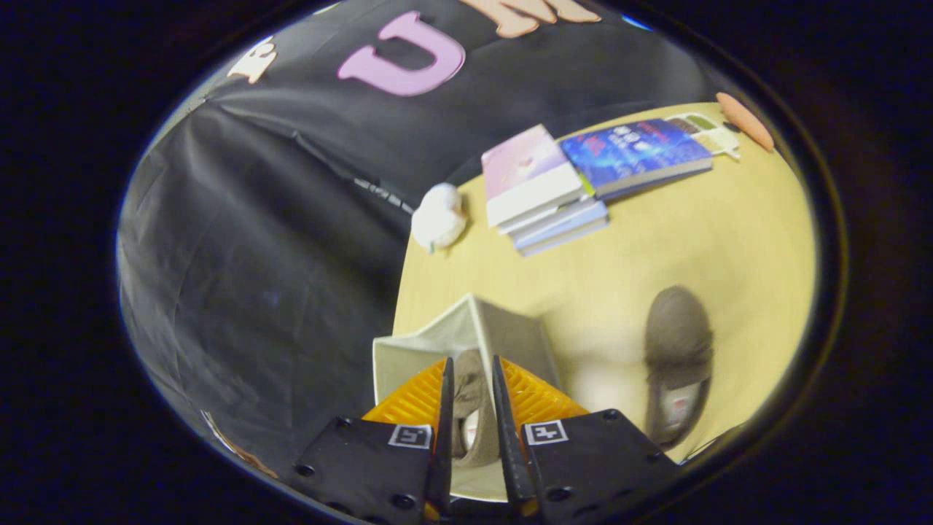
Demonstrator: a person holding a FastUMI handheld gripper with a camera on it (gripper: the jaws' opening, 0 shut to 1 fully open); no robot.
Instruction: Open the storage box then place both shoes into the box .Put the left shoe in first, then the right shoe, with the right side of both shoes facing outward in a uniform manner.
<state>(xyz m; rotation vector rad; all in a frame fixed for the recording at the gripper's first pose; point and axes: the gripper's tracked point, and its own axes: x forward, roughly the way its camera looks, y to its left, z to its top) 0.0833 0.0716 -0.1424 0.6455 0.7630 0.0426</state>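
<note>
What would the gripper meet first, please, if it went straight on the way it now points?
The gripper is shut on a brown shoe; carried straight on, it would likely meet the inside of the open storage box just beyond the fingers, though depth is hard to judge.

No readable text

The blue book (633, 154) carries cover print too blurred to read; square coded markers sit on the gripper (470, 397).

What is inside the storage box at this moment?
One brown shoe sits between the jaws of the gripper, over the open storage box. The shoe and jaws cover the box floor, so anything beneath stays unseen.
</note>
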